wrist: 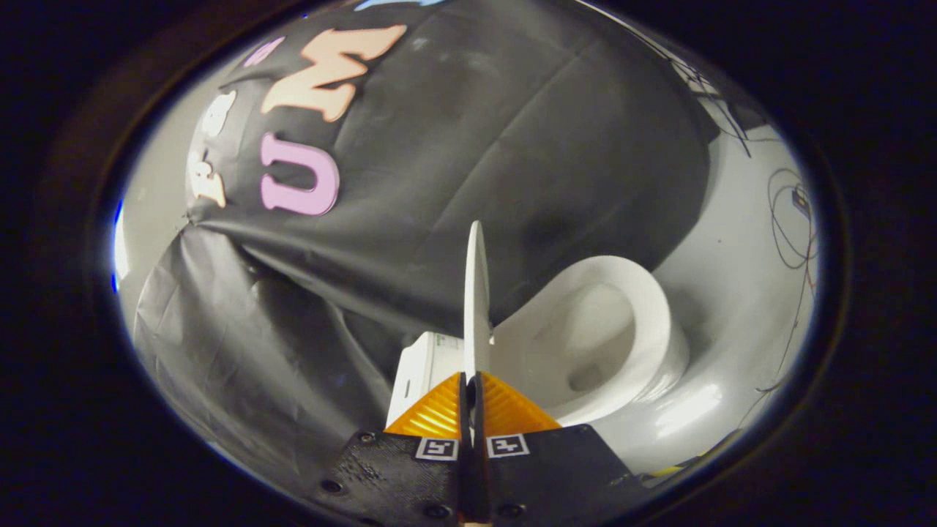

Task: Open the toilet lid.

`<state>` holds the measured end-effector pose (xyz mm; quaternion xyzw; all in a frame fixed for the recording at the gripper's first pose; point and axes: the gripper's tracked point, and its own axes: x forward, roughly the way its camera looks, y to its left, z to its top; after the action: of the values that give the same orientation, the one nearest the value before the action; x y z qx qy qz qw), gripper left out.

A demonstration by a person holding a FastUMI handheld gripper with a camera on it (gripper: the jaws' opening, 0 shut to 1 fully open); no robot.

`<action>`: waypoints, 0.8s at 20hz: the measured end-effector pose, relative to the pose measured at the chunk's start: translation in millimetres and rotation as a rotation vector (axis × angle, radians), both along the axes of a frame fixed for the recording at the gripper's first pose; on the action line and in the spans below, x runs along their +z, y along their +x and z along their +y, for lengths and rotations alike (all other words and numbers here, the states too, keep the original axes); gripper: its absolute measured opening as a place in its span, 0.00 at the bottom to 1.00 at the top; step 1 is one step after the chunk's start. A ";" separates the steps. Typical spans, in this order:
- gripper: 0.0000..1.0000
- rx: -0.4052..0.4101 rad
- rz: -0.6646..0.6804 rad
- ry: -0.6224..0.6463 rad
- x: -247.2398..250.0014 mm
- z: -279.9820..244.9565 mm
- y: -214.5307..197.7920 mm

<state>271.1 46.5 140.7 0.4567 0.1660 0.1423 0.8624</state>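
The claw (472, 388) is pinching the toilet lid (476, 293): both fingers press on its thin white edge, one from each side, with the lid's lower end running down into the narrow gap between them. The lid shows edge-on as a slim blade that rises straight out from the fingertips and ends in a rounded tip well beyond them. It stands lifted away from the toilet bowl (600, 337), which lies open just to the right of the fingers and a little ahead, its oval rim and hollow inside in plain sight. Just left of the lid, close behind the fingertips, sits a white boxy part (421, 366), probably the cistern, though the fisheye bends it too much to be sure. The pale glossy floor (732, 293) spreads beyond the bowl to the right, with thin dark cables (787, 219) lying on it farther off. Black cloth (512, 146) hangs behind everything ahead.
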 end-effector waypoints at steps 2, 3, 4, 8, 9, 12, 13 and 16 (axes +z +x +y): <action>0.00 0.005 -0.006 -0.057 20.3 17.5 1.9; 0.00 0.010 -0.012 -0.075 29.2 25.2 2.7; 0.00 0.011 -0.012 -0.085 35.7 31.4 1.3; 0.00 0.011 -0.009 -0.153 56.8 54.4 1.6; 0.00 0.011 -0.009 -0.165 63.3 61.3 0.7; 0.00 0.022 -0.015 -0.209 74.6 80.2 2.9; 0.00 0.026 -0.016 -0.233 79.4 87.3 3.5; 0.00 0.037 -0.015 -0.312 103.4 119.6 9.8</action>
<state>280.9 166.0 244.1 0.3130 0.1880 0.1342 0.9212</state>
